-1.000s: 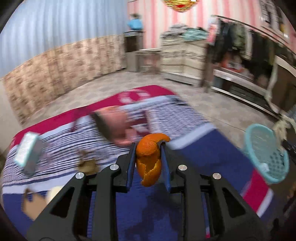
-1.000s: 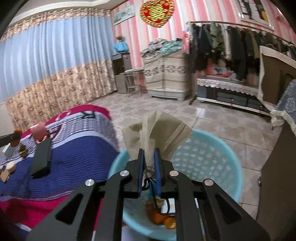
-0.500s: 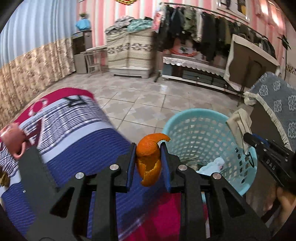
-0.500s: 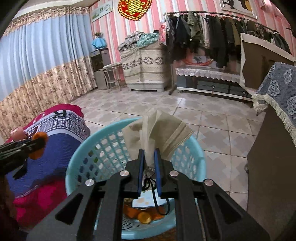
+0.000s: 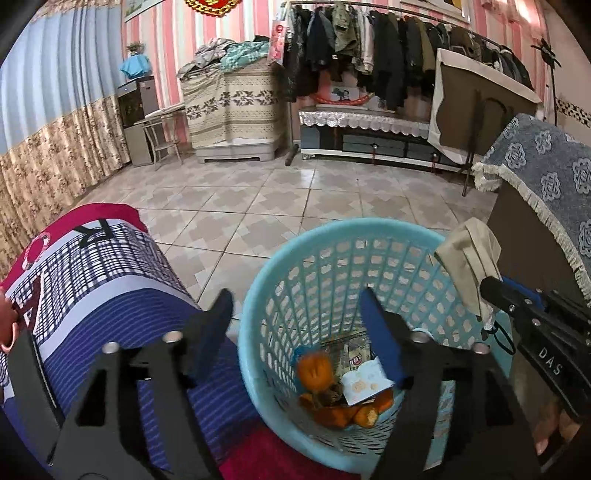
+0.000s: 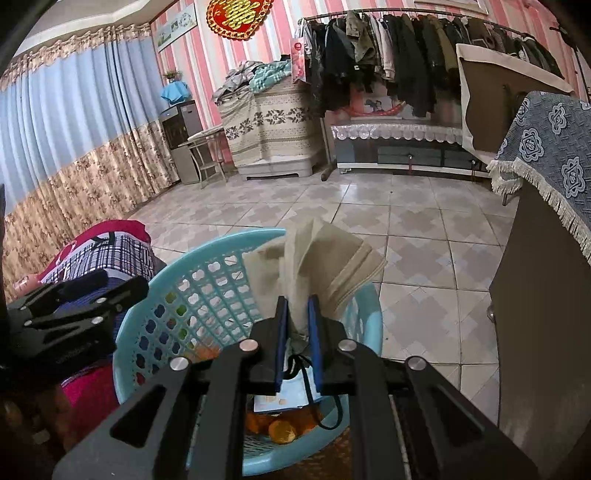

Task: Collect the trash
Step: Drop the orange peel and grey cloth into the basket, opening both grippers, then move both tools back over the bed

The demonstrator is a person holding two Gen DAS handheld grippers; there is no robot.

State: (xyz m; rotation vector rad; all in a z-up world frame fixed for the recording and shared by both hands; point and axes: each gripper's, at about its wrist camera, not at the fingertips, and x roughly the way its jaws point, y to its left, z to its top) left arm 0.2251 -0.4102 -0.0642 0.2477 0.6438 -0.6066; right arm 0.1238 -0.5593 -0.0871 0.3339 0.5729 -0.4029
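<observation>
Jaws wide over basket (image 5: 258,295) (peel (image 5: 314,371) inside).

Premises are a lived-in domestic room, serving as combined bedroom and storage space. Evidence: a rail of hanging coats and jackets (image 5: 388,48), floor-length blue and floral curtains (image 6: 74,140), pink-striped walls with a red and gold ornament (image 6: 240,16), and a tiled floor (image 5: 295,199). Further evidence: folded textiles heaped on a cloth-covered chest (image 5: 232,99), a low cabinet with lace trim (image 6: 399,144), a patterned bed cover (image 5: 92,280), and a turquoise plastic basket (image 5: 266,288) holding household refuse.
</observation>
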